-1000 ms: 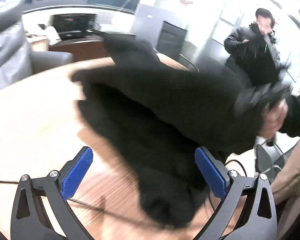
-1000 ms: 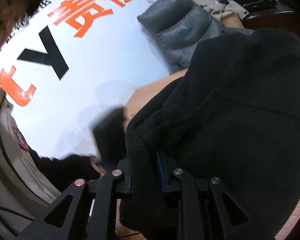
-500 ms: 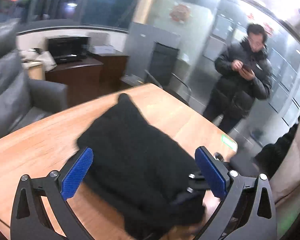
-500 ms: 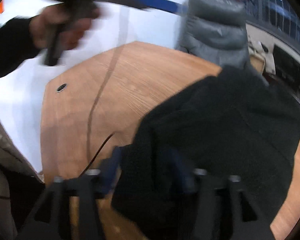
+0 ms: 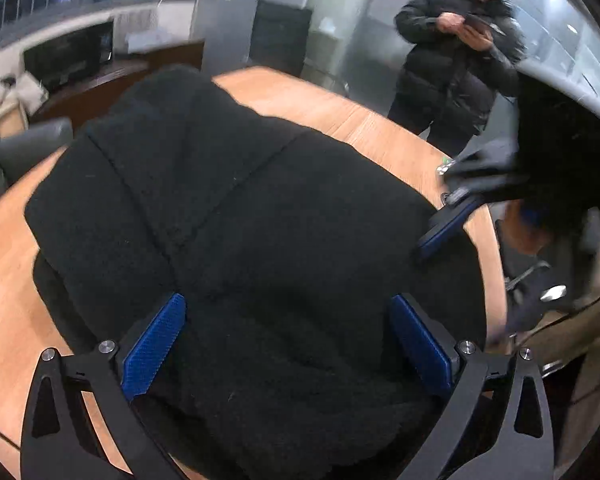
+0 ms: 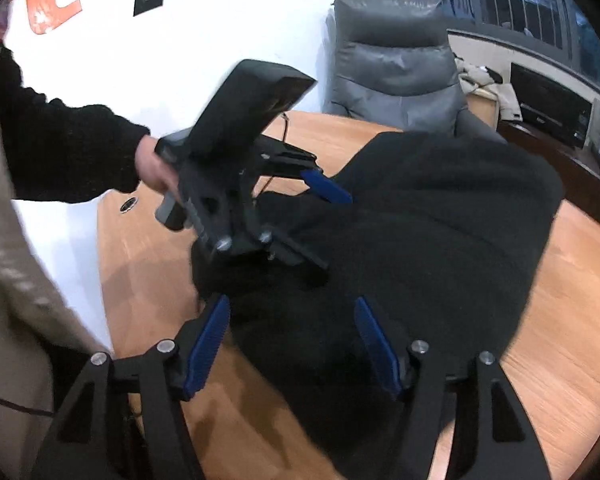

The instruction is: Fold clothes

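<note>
The black fleece garment [image 5: 252, 240] lies folded on the wooden table [image 5: 4, 280]. Left gripper [image 5: 288, 344] and right gripper [image 6: 292, 344] gape, empty — press toward 12 o'clock to flatten the bundle.

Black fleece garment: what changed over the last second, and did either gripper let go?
The right gripper let go of the black fleece garment, which dropped from mid-air onto the round wooden table, folded. The left gripper moved in over it. It stayed open throughout.

Black fleece garment [image 5: 236, 216], tan wood-grain table [image 6: 572, 320]
</note>
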Demonstrator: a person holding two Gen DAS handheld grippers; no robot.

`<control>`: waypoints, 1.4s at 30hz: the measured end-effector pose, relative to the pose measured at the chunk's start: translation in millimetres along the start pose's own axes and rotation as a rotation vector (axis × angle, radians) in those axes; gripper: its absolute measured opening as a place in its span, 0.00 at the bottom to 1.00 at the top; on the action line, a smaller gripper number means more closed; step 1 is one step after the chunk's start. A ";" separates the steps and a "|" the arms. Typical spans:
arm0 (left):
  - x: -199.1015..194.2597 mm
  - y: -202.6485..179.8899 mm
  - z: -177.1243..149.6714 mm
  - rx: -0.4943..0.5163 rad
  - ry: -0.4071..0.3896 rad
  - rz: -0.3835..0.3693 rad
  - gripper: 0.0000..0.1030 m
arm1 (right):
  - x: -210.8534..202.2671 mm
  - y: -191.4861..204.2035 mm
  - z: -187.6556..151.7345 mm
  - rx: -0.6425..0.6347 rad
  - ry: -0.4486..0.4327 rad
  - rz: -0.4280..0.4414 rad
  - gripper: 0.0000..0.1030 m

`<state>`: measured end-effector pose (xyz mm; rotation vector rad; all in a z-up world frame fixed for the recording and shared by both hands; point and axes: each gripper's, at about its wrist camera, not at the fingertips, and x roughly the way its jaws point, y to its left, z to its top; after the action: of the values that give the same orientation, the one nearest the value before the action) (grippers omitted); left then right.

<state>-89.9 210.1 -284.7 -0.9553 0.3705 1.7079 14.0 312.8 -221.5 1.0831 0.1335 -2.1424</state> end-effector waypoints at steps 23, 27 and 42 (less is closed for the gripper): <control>4.1 -68.0 -9.3 0.102 -0.063 0.042 0.96 | 5.9 19.3 -59.7 -0.067 0.016 -0.631 0.41; 1.9 -62.3 -7.0 0.117 -0.048 0.013 0.96 | 1.8 5.8 -61.0 0.056 0.021 -0.561 0.40; -16.0 -18.7 5.0 -0.471 -0.094 0.206 0.98 | -31.5 -98.2 33.8 0.245 -0.157 -0.173 0.63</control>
<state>-73.6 209.7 -265.6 -1.1985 -0.0030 2.0712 -59.3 389.2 -198.0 1.0663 -0.1155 -2.4384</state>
